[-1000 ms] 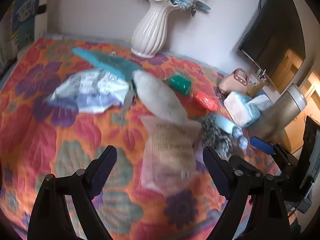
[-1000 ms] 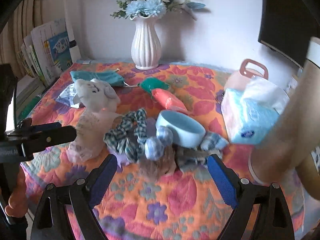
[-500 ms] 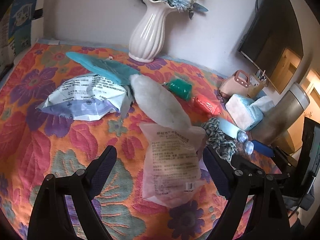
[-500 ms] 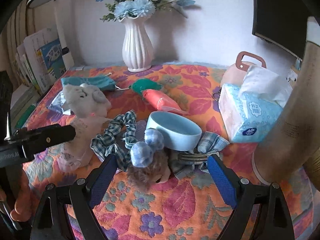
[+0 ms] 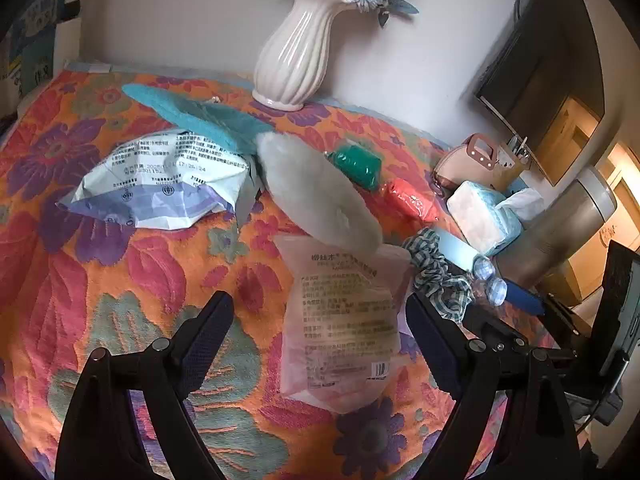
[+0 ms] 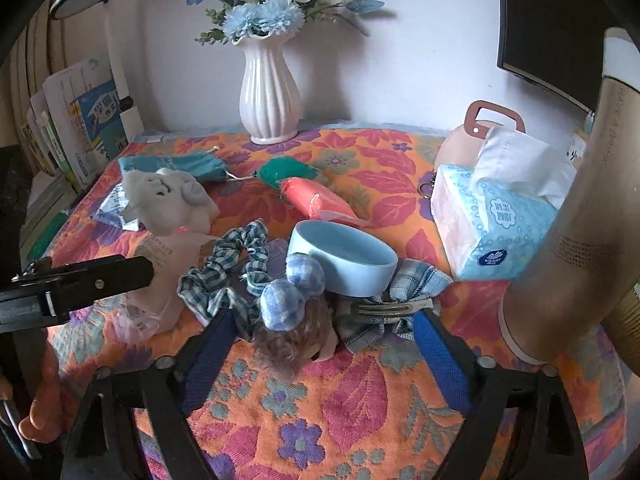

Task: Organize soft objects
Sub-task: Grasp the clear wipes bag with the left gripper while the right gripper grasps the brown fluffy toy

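Note:
A grey plush toy (image 6: 168,204) lies on a pink translucent packet (image 5: 344,320); the plush also shows in the left wrist view (image 5: 316,192). A checked scrunchie (image 6: 236,268), a blue gingham bobble tie (image 6: 292,292) on a brown furry piece (image 6: 288,348), a checked cloth (image 6: 400,300) and a light blue bowl (image 6: 344,264) sit in a cluster. My right gripper (image 6: 320,344) is open around the furry piece. My left gripper (image 5: 320,340) is open, its jaws either side of the pink packet, above it.
A white vase (image 6: 270,92) stands at the back. A teal cloth (image 5: 200,116), a white-blue pouch (image 5: 160,180), a green pouch (image 6: 284,172), a red packet (image 6: 316,204), a tissue box (image 6: 488,216), a pink bag (image 6: 492,120) and a tall beige flask (image 6: 576,220) lie around.
Both grippers have moved forward and lower toward the cluster. The right jaws now flank the furry piece; the left view has steadied over the pink packet.

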Motion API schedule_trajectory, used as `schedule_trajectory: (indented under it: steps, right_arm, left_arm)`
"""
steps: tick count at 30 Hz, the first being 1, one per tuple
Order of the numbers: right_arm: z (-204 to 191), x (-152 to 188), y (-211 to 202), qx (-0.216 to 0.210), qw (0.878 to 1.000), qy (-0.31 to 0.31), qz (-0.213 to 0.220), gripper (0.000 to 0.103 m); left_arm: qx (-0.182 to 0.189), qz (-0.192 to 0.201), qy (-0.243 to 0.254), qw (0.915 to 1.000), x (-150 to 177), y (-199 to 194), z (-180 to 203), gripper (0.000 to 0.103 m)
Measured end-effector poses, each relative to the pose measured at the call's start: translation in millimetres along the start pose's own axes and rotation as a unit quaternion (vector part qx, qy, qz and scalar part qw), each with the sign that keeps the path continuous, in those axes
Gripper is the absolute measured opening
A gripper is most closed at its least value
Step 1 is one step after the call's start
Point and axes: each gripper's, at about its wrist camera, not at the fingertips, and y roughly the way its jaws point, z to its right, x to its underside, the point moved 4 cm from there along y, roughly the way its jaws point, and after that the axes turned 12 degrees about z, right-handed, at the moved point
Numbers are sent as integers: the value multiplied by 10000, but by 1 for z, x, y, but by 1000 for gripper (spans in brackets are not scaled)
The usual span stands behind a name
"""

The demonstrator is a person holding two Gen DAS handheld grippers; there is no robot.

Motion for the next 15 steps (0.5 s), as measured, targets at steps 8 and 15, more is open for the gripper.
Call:
schedule_trajectory:
  steps: [8, 15]
  right_arm:
    - [-10, 3, -6, -145, 9997, -197, 98, 57]
    - [-11, 5, 4, -189, 9997, 1, -135, 56]
  left_arm:
    - [360, -163, -110, 9992, 1, 2, 3, 87]
    - [336, -325, 15, 9989, 4, 9, 9, 85]
